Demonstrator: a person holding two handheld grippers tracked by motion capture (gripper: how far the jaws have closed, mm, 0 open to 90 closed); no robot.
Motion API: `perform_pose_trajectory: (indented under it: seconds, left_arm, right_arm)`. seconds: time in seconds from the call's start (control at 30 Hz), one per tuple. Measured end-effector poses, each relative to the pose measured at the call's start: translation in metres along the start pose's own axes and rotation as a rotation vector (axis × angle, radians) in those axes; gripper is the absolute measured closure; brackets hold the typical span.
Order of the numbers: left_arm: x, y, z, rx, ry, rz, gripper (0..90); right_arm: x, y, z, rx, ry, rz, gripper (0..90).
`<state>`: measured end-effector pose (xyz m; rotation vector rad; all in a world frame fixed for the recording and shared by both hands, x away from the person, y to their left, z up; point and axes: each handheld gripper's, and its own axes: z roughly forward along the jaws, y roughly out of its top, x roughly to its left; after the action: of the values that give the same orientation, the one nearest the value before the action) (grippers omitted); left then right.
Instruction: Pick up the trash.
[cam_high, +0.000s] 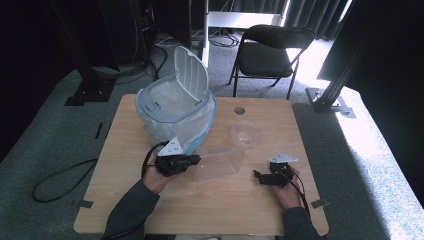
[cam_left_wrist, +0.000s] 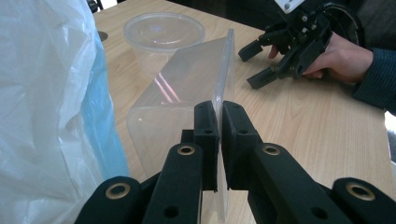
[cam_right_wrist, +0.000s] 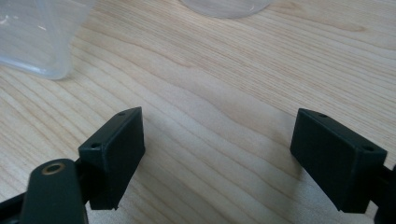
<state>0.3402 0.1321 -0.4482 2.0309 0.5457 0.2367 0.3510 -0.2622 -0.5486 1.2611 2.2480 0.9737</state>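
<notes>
The left gripper (cam_left_wrist: 218, 122) pinches the thin wall of a clear plastic box (cam_high: 218, 162) lying mid-table, with the lined bin (cam_high: 172, 107) close at its 10 o'clock. At its 3 o'clock, bare wood separates it from the right gripper (cam_high: 259, 176), jaws spread wide and empty. The left gripper view catches a clear round tub (cam_left_wrist: 163, 32) at 11 o'clock.

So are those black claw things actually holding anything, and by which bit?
The left gripper pinches the clear plastic container by the edge of its wall. The right gripper is open, holding nothing.
</notes>
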Motion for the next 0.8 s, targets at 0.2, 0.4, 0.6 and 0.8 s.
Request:
perform_pose_trajectory:
  seconds: [0.2, 0.4, 0.6, 0.8]
  left_arm:
    - [0.0, 0.004, -0.002, -0.003, -0.001, 0.005, 86.0]
    - [0.001, 0.008, -0.003, -0.009, 0.004, 0.002, 86.1]
    - [-0.001, 0.013, -0.005, -0.012, 0.002, 0.007, 86.3]
    - [-0.002, 0.016, -0.008, -0.019, -0.002, 0.012, 86.3]
  right_arm:
    - [0.0, 0.0, 0.0, 0.0, 0.0, 0.0, 16.7]
    - [0.0, 0.0, 0.0, 0.0, 0.0, 0.0, 16.8]
    - [0.0, 0.0, 0.0, 0.0, 0.0, -0.001, 16.7]
    - [0.0, 0.0, 0.0, 0.0, -0.001, 0.0, 16.7]
